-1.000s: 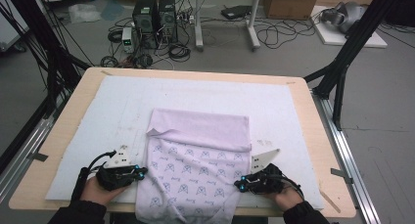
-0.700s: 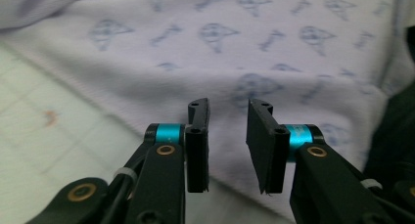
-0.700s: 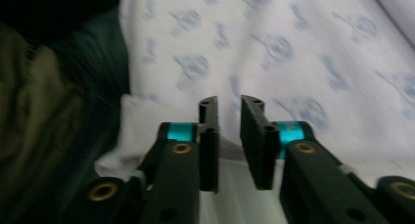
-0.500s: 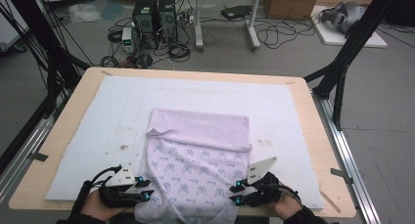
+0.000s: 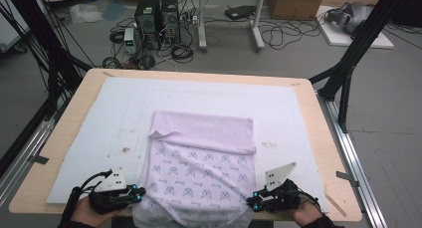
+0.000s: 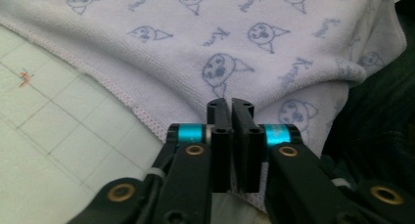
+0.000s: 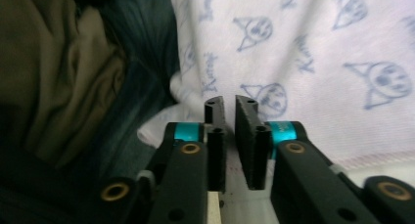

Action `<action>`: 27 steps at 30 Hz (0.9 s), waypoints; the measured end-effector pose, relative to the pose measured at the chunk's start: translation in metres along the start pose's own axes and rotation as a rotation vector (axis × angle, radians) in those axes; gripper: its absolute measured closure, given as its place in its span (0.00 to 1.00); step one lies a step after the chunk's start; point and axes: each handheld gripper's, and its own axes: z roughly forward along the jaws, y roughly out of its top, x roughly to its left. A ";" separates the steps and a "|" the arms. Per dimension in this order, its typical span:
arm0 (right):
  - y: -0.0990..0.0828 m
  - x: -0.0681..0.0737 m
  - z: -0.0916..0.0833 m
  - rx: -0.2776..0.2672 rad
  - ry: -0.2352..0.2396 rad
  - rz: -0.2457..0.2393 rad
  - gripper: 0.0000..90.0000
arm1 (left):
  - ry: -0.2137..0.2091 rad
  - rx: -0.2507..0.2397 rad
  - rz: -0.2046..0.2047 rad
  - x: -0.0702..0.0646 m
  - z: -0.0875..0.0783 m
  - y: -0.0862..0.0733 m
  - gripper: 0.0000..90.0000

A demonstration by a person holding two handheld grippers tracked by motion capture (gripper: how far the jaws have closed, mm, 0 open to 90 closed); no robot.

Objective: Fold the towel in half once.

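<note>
The near end of the cloth (image 5: 199, 173) hangs over the table edge and the bottom of the high view cuts it off; both hands are cut off there too; in the right gripper view the dark clothes beside the cloth (image 7: 313, 62) are blurry; whether either gripper pinches cloth is hard to tell.

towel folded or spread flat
Folded: the towel's plain far edge is turned back over the printed side, one corner curled.

Grey floor (image 5: 388, 88), tangled cables (image 5: 283, 36), computer towers (image 5: 158, 14)
</note>
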 end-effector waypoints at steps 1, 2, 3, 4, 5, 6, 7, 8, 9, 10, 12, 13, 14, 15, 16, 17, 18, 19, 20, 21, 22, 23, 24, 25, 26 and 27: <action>0.001 0.000 -0.001 -0.013 -0.010 0.005 0.87 | -0.007 -0.006 -0.001 0.000 0.000 0.002 0.83; 0.003 -0.001 -0.001 -0.023 -0.013 0.013 0.83 | -0.020 -0.011 -0.004 -0.001 0.001 0.003 0.74; 0.005 -0.002 0.001 -0.030 -0.014 0.016 0.82 | -0.026 -0.001 0.007 -0.002 0.004 0.004 0.73; 0.007 -0.002 0.004 -0.028 -0.015 0.009 0.82 | -0.017 0.024 0.017 -0.003 0.007 0.005 0.72; 0.009 -0.003 0.007 -0.022 -0.022 -0.002 0.82 | -0.002 0.012 0.026 -0.005 0.008 0.004 0.73; 0.010 -0.004 0.010 -0.012 -0.020 -0.005 0.82 | 0.014 0.016 0.039 -0.005 0.008 0.004 0.79; 0.010 -0.004 0.012 0.003 -0.017 -0.006 0.82 | 0.013 0.017 0.040 -0.004 0.007 0.004 0.87; 0.009 -0.005 0.014 0.014 -0.021 -0.007 0.84 | 0.004 0.021 0.032 -0.002 0.005 0.002 0.95; 0.007 -0.005 0.014 0.013 -0.012 -0.001 0.88 | 0.001 0.020 0.031 -0.002 0.003 0.001 0.96; 0.005 -0.005 0.012 0.020 -0.003 0.003 0.89 | 0.001 0.019 0.032 -0.002 0.002 -0.001 0.97; 0.002 -0.006 0.008 0.021 -0.008 0.006 0.90 | -0.003 0.020 0.030 0.000 -0.003 -0.004 0.97; 0.000 -0.006 0.006 0.023 -0.015 0.008 0.88 | -0.008 0.015 0.022 0.001 -0.005 -0.005 0.96; 0.000 -0.006 0.003 0.018 -0.030 0.011 0.85 | -0.007 0.010 0.012 0.003 -0.006 -0.005 0.94; 0.000 -0.008 -0.001 -0.011 -0.052 0.031 0.84 | -0.003 0.005 0.008 0.005 -0.007 -0.003 0.87; 0.000 -0.013 -0.006 -0.050 -0.057 0.051 0.84 | 0.003 -0.007 -0.001 0.008 -0.008 -0.001 0.82; 0.002 -0.017 -0.010 -0.073 -0.082 0.064 0.82 | 0.006 -0.025 -0.011 0.012 -0.008 0.002 0.81; 0.004 -0.022 -0.014 -0.081 -0.115 0.078 0.81 | 0.021 -0.039 -0.021 0.017 -0.008 0.007 0.78; 0.007 -0.028 -0.018 -0.092 -0.143 0.084 0.79 | 0.034 -0.053 -0.027 0.023 -0.007 0.012 0.76; 0.011 -0.034 -0.021 -0.104 -0.164 0.096 0.77 | 0.039 -0.066 -0.035 0.029 -0.006 0.018 0.74; 0.015 -0.041 -0.024 -0.116 -0.179 0.113 0.76 | 0.048 -0.077 -0.041 0.035 -0.005 0.024 0.73; 0.018 -0.049 -0.026 -0.122 -0.190 0.120 0.74 | 0.061 -0.091 -0.044 0.042 -0.003 0.030 0.72; 0.022 -0.055 -0.028 -0.126 -0.217 0.140 0.71 | 0.071 -0.100 -0.051 0.049 -0.001 0.036 0.71; 0.024 -0.064 -0.030 -0.133 -0.244 0.152 0.70 | 0.076 -0.106 -0.066 0.057 0.002 0.042 0.70; 0.026 -0.072 -0.032 -0.148 -0.246 0.176 0.68 | 0.084 -0.108 -0.074 0.065 0.005 0.048 0.69; 0.028 -0.081 -0.034 -0.156 -0.270 0.192 0.66 | 0.095 -0.099 -0.088 0.075 0.011 0.055 0.69; 0.030 -0.091 -0.035 -0.162 -0.282 0.221 0.64 | 0.102 -0.098 -0.096 0.080 0.014 0.059 0.68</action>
